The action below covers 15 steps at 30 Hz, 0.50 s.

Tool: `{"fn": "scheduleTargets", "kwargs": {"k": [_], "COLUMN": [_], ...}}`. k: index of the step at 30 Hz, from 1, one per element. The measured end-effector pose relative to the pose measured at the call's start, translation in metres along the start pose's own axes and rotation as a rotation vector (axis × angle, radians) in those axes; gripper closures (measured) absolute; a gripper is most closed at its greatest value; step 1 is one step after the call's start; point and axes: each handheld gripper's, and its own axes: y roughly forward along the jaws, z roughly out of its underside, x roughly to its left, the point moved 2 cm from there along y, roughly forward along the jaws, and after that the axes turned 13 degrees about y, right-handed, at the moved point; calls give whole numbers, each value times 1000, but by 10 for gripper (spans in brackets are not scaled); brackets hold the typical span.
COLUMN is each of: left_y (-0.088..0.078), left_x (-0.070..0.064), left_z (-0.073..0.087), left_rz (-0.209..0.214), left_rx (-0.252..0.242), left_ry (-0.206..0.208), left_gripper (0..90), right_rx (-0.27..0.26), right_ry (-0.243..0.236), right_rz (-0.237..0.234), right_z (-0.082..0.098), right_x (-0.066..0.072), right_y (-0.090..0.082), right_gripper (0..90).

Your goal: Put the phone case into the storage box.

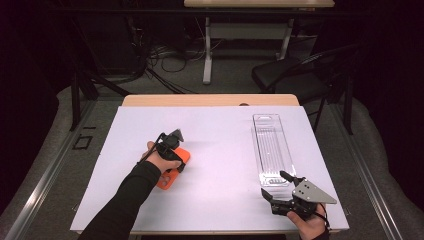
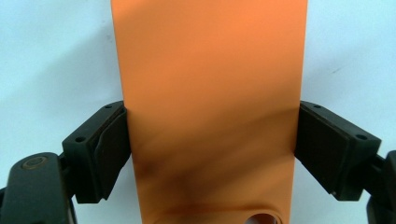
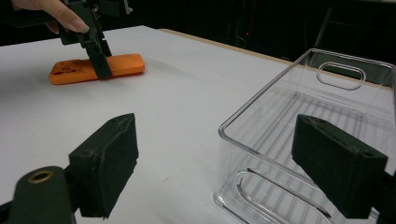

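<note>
A white table (image 1: pixel 215 165) carries a long clear plastic bin (image 1: pixel 272 150) on its right side, empty, and a flat orange phone case (image 1: pixel 175 167) lying left of centre, well apart from the bin. The left gripper (image 1: pixel 175 145) stands over the case with its jaws set against the two long edges; in the left gripper view the pads (image 2: pixel 109 144) look to be touching the orange sides, so I judge the grasp made but the lift not begun. The right gripper (image 1: pixel 280 185) waits at the bin's near end, jaws apart with nothing between them. Likely left: lifting the case, carrying it right, setting it in the bin. The hand covers part of the case from above, and how firmly the pads press is hard to tell.
</note>
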Motion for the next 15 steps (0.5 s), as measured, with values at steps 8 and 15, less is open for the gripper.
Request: {"fn": "scheduleTargets", "kwargs": {"k": [8, 15], "left_y": [-6, -13], "left_x": [2, 0], "left_z": [5, 8], "left_rz": [-1, 25], "left_rx": [2, -14], "left_ry": [13, 39], "left_gripper": [156, 157], "right_rx": [1, 0], "right_ry": [0, -3], "right_rz": [2, 3], "right_z": [0, 0], "right_x": [0, 0], "right_y": [0, 0], "right_gripper": [140, 140]}}
